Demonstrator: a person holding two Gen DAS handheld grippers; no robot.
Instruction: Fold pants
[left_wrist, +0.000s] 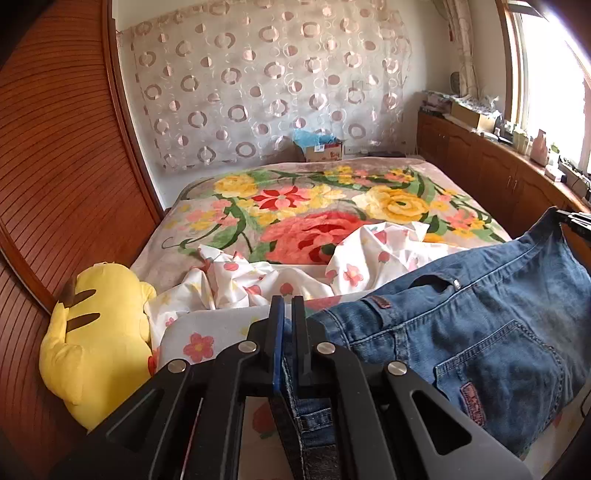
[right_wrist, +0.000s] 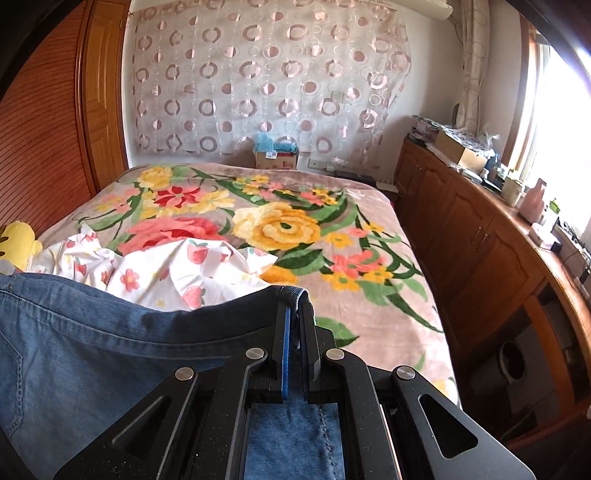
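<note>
While both hand-held grippers, left (left_wrist: 287, 306) and right (right_wrist: 294, 306), clamped the jeans (left_wrist: 480, 325) above the bed (right_wrist: 369, 229), a crumpled floral sheet (left_wrist: 258, 277) lay beyond the jeans and a yellow plush (left_wrist: 96, 332) to their left.

A floral blanket (right_wrist: 258, 229) covers the bed. On its near part lies a crumpled white sheet (right_wrist: 177, 269) with strawberries and flowers. A yellow plush toy (left_wrist: 96, 339) rests at the left edge, against the wooden wardrobe (left_wrist: 55, 184). A circle-patterned curtain (right_wrist: 266, 81) hangs on the far wall, with a cardboard box (right_wrist: 275, 157) below it. Wooden cabinets (right_wrist: 472, 236) stand under the window.
</note>
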